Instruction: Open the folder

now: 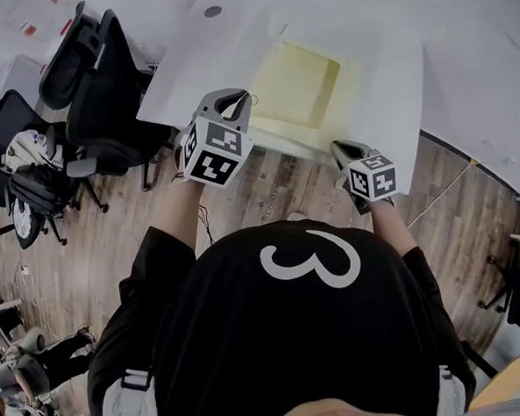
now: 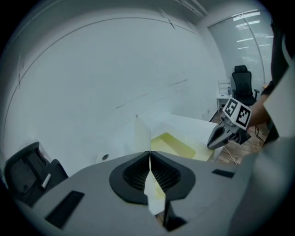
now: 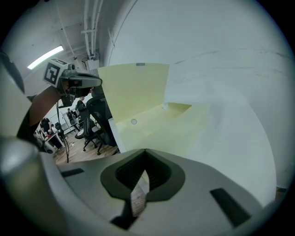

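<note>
At the upper left of the head view we see black chairs (image 1: 94, 81) on a wooden floor (image 1: 276, 188). Right of them, at upper centre, our left gripper (image 1: 240, 100) reaches over the near edge of the white table (image 1: 462, 67). In the left gripper view its jaws are pressed together on a thin pale sheet seen edge-on. This sheet is the cover (image 2: 143, 133) of the folder (image 1: 301, 86), rising just beyond the jaw tips.

The folder is pale yellow and sits at the upper centre of the head view, close to the table's near edge and between our two grippers. In the left gripper view its lower leaf (image 2: 177, 146) lies flat on the table, right of the raised cover.

In the right gripper view the cover (image 3: 133, 90) stands nearly upright at upper centre. The left gripper (image 3: 94, 82) pinches its left edge near the top. The lower leaf (image 3: 156, 131) spreads flat from the cover's foot toward the bottom of the frame.

Further right in the head view, our right gripper (image 1: 342, 149) meets the table's near edge at the folder's right corner. In its own view its jaws stand very narrow, closed on a thin strip of the lower leaf's edge. The left gripper view shows the right gripper (image 2: 214, 140) at the right, with its tip at that same edge. Bare table fills the right of the head view.
</note>
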`<state>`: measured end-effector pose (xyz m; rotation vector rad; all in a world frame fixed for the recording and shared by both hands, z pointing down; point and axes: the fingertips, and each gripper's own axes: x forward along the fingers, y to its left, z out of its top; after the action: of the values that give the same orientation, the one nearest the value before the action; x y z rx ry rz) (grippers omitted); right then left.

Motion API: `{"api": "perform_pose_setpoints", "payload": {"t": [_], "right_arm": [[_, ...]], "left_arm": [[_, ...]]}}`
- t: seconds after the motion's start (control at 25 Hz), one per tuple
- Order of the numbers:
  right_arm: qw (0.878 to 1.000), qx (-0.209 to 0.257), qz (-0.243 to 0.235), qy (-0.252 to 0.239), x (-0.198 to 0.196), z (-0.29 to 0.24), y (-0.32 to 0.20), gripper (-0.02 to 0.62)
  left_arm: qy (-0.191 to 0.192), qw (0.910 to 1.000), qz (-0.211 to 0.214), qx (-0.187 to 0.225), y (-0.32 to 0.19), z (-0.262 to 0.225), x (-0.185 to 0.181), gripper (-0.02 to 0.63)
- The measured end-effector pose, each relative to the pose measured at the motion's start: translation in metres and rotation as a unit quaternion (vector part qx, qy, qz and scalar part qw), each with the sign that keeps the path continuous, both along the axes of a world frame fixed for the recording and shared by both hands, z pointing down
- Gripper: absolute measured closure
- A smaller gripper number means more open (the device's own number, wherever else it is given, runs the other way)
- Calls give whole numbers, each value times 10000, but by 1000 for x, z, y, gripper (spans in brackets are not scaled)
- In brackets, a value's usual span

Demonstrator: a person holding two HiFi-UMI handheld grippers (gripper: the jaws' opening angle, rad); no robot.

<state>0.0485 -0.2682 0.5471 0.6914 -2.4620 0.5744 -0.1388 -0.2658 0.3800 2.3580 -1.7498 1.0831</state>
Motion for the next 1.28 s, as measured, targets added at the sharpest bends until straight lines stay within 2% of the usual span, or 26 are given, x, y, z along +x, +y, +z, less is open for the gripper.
{"api": "perform_pose_setpoints", "payload": {"t": [0.12, 0.28, 0.44, 0.64, 1.0, 1.28], "right_arm": [[10000, 25, -24, -57, 1, 2, 0, 572], [9999, 37, -62, -77, 2, 2, 2, 572], [9999, 8, -51, -103, 1, 2, 1, 572], [9999, 109, -54, 59, 3, 1, 2, 572], [9992, 222, 154, 307, 1, 1, 1, 572], [9980, 59, 532, 349, -1, 1, -1, 572]], "left_arm": [[157, 9997, -165, 27, -3, 0, -5, 586], [64, 9997, -241, 64, -2, 1, -8, 586], [130, 9993, -332, 131, -4, -2, -14, 586], [244, 9986, -397, 231, -8, -6, -23, 586], [676, 9967, -354, 278, -14, -3, -47, 584], [1158, 9928, -266, 161, -15, 0, -73, 584]]}}
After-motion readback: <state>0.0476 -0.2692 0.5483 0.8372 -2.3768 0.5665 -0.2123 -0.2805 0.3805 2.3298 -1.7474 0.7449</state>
